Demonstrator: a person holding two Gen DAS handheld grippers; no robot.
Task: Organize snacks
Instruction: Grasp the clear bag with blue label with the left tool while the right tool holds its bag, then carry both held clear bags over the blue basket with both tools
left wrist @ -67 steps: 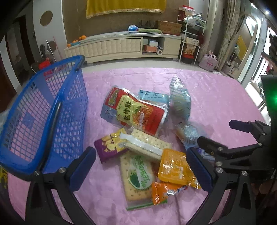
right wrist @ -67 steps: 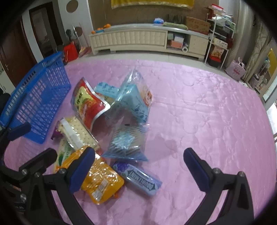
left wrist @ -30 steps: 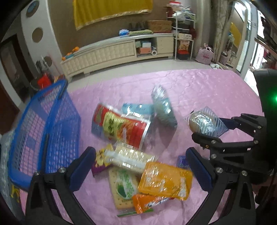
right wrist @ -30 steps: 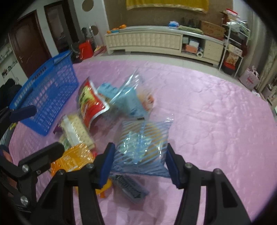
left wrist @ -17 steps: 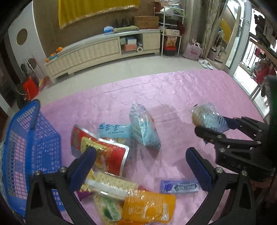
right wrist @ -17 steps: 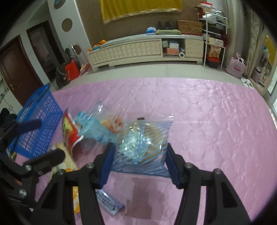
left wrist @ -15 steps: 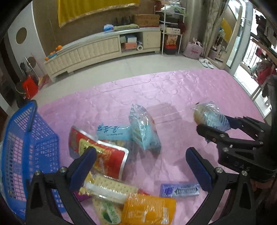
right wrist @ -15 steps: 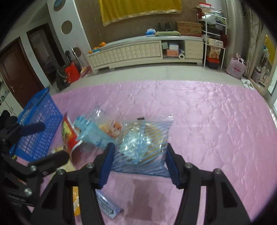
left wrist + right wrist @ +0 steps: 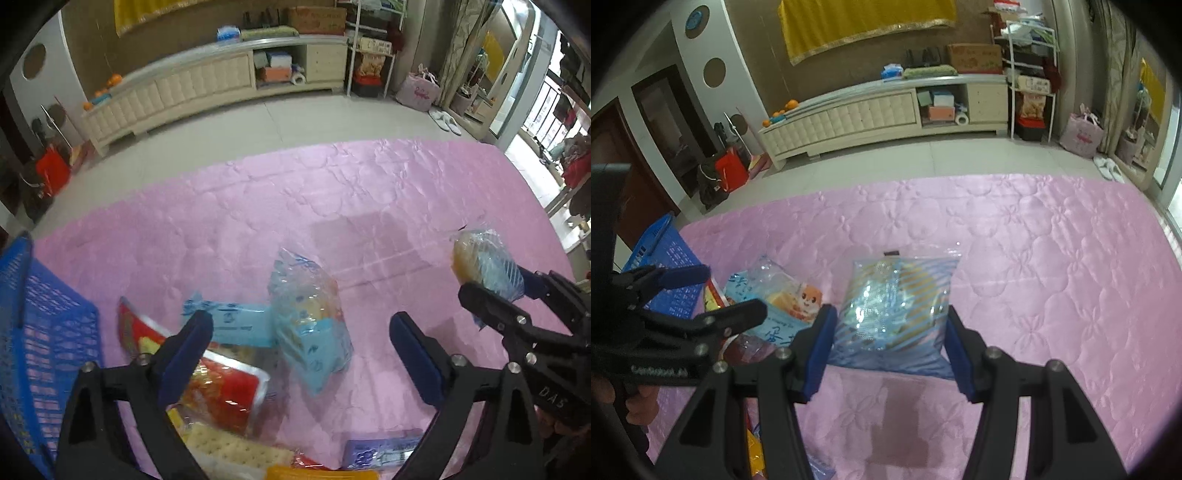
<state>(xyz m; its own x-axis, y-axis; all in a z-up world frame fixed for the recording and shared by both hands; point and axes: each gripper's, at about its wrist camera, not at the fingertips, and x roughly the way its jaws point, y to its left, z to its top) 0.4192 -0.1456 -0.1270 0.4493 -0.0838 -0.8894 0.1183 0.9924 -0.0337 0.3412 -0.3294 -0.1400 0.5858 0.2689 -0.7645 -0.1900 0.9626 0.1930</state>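
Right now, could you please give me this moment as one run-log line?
right gripper: shut on blue striped snack bag, lifted | left gripper: open, jaws just closing, over clear blue snack bag | blue basket: at left

Both handheld grippers share one build: black plastic frames of angled struts joined by silver round-headed screws. The left gripper [image 9: 299, 347] and right gripper [image 9: 888, 345] each end in two fingers [image 9: 822, 349] faced with flat blue pads. Small pale lettering marks each black body.

Pink quilted cover [image 9: 332, 192], cream cabinet [image 9: 871, 110]
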